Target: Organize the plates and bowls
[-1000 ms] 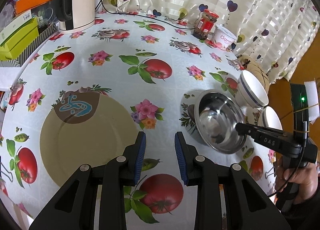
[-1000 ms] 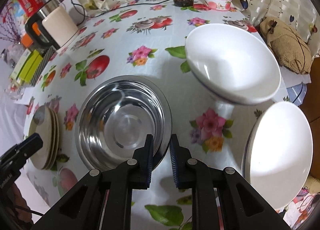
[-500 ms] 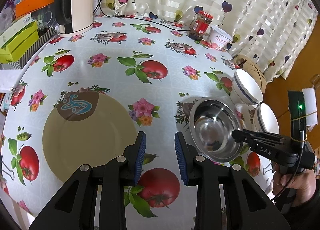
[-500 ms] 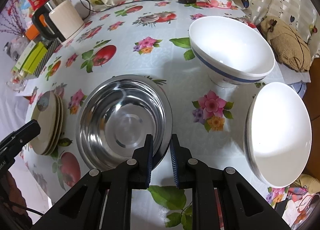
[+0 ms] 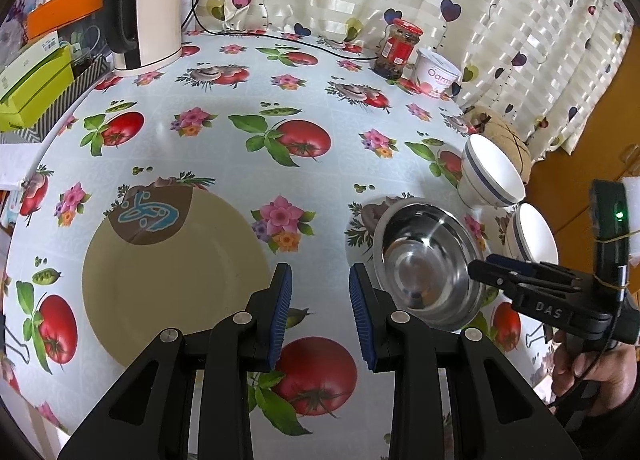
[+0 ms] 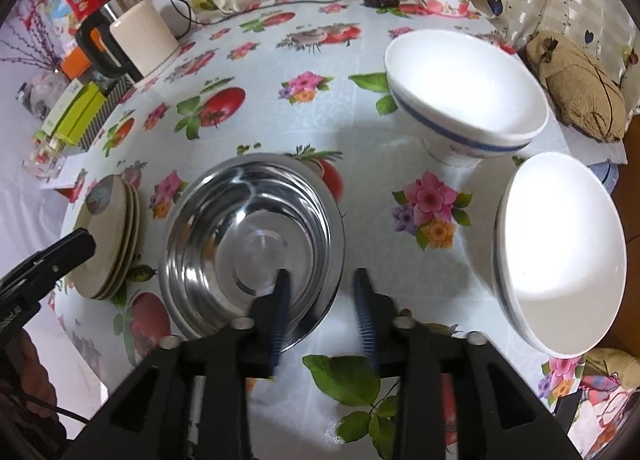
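Observation:
A steel bowl (image 6: 240,228) stands on the flowered tablecloth, with a stack of beige plates (image 6: 108,236) to its left. My right gripper (image 6: 322,280) hangs over the bowl's near rim. Its jaws are opening, one finger inside the bowl and one outside, and the pads do not press on the rim. Two white bowls with blue bands (image 6: 464,92) (image 6: 560,244) sit to the right. In the left wrist view my left gripper (image 5: 318,276) stands open with nothing in it, between the plates (image 5: 172,280) and the steel bowl (image 5: 424,260). The right gripper (image 5: 486,266) shows there too.
A kettle (image 5: 148,20), a red-lidded jar (image 5: 396,44) and a yogurt tub (image 5: 438,74) stand at the back by the curtain. A brown cloth bag (image 6: 576,88) lies at the table's right edge. Green boxes (image 5: 32,92) sit at the far left.
The right gripper's jaws, shut before, have spread apart across the steel bowl's near rim. The left gripper keeps the same gap and place.

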Available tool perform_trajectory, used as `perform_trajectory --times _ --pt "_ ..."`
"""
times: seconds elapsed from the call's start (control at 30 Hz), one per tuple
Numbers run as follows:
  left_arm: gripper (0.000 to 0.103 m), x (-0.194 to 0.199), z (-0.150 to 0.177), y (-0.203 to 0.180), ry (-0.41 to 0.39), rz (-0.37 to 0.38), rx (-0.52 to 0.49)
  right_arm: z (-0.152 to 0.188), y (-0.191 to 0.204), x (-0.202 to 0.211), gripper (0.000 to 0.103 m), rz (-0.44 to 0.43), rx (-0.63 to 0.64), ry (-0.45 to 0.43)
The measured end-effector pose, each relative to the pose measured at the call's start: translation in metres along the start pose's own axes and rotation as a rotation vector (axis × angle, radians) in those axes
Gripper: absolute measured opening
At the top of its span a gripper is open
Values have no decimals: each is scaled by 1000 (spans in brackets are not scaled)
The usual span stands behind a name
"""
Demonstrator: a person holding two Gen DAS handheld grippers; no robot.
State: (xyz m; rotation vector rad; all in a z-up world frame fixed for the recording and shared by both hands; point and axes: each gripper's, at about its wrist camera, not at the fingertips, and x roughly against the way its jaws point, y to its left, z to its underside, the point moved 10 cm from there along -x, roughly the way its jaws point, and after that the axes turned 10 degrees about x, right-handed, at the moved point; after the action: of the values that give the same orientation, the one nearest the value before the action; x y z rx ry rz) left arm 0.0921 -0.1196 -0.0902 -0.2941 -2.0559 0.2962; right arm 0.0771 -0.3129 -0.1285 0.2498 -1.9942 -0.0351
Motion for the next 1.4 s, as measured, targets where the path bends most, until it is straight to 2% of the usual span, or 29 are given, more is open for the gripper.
perform_trajectory --times 0.53,1.03,1.4 --pt "31 3 -17 -13 -25 4 -28 -24 6 36 42 -13 29 -117" --pt "31 -8 -34 -32 -29 28 -59 -41 -10 61 42 11 10 -181" --pt "31 -23 -47 -58 -23 50 -82 -48 -36 68 42 28 -33 -203"
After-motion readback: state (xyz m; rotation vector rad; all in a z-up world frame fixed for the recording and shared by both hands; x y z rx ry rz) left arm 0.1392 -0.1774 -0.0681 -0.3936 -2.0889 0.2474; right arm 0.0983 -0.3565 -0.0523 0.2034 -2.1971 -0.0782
